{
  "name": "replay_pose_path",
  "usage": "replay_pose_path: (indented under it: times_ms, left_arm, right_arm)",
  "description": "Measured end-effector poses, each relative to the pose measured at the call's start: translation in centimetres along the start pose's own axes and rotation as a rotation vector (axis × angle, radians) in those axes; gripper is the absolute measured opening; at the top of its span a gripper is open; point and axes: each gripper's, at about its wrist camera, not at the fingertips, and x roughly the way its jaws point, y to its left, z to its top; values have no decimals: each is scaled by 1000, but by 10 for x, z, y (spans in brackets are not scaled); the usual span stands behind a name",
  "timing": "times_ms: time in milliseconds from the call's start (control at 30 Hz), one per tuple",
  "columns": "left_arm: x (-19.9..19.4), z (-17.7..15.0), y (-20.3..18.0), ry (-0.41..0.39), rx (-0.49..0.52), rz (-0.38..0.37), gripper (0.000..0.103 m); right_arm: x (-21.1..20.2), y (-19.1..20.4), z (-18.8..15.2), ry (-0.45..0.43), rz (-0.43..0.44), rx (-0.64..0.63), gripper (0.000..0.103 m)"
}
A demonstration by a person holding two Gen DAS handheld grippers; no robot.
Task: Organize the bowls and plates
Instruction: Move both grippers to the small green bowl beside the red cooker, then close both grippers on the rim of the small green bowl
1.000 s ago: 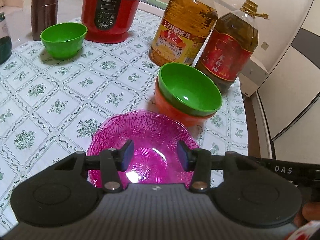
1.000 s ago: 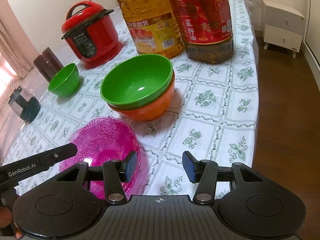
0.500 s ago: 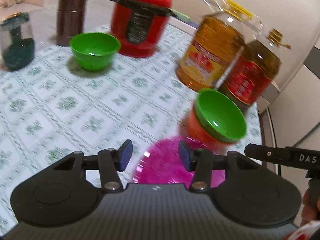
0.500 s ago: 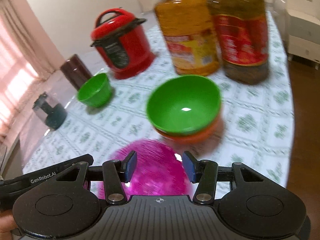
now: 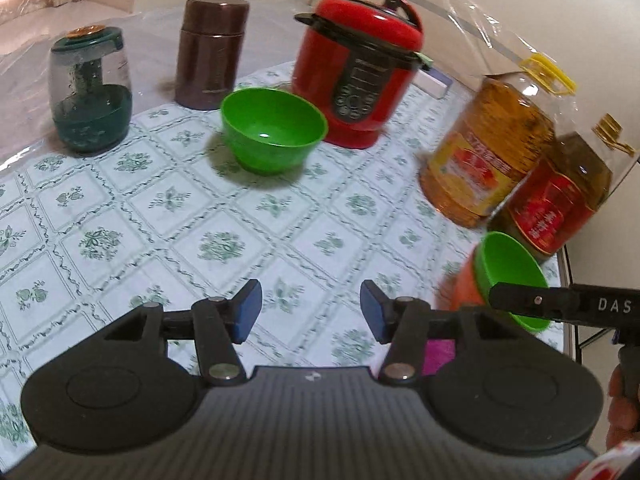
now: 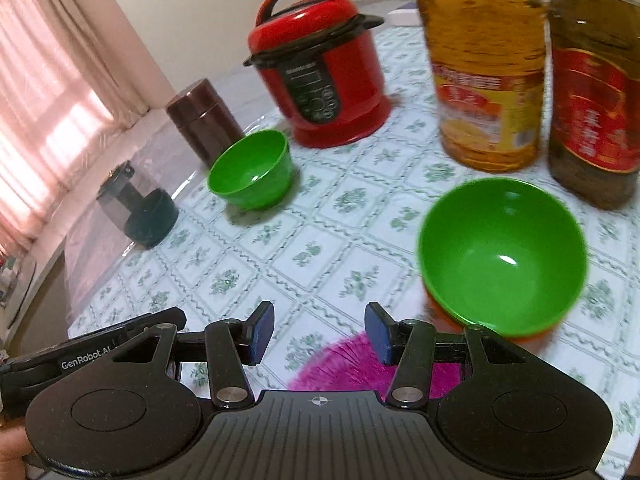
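A lone green bowl [image 5: 274, 134] [image 6: 251, 169] stands on the patterned tablecloth [image 5: 224, 216] in front of the red cooker. A second green bowl [image 6: 502, 254] [image 5: 510, 272] is nested in an orange bowl [image 6: 448, 316] [image 5: 460, 284] near the oil bottles. A pink glass plate [image 6: 348, 364] [image 5: 438, 350] lies close below both grippers, mostly hidden by them. My left gripper [image 5: 311, 312] hovers over bare cloth, its jaws opening with nothing between them. My right gripper [image 6: 320, 332] is open and empty, above the plate's far edge.
A red pressure cooker [image 5: 360, 68] [image 6: 320, 68], a brown canister [image 5: 210, 54] [image 6: 202, 120] and a green-based glass jar [image 5: 92, 92] [image 6: 138, 208] stand at the back. Two large oil bottles [image 6: 486, 68] [image 6: 596, 92] stand on the right near the table edge [image 5: 566, 280].
Both grippers have swung left across the table, so the pink plate slid down out of the jaws' gap and the stacked bowls shifted right. The left jaws widened a little.
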Motion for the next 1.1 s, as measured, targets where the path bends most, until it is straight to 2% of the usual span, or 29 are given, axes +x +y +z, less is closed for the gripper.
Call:
replay_pose_path:
  times_ms: [200,433,833,1100]
  left_arm:
    - [20,24,28,0,-27,15,51]
    - [56,71,51,-10,-41,15,51]
    - [136,146,83,-16,-110,33,51]
    - [185,165,95,-9,-144,60,46]
  right_arm:
    - [43,4,28,61,11,25,51]
    - [96,11,75,97,29,33,51]
    - [178,13,150,64,35,70,51]
    - [227,14,174,80,42,71,50]
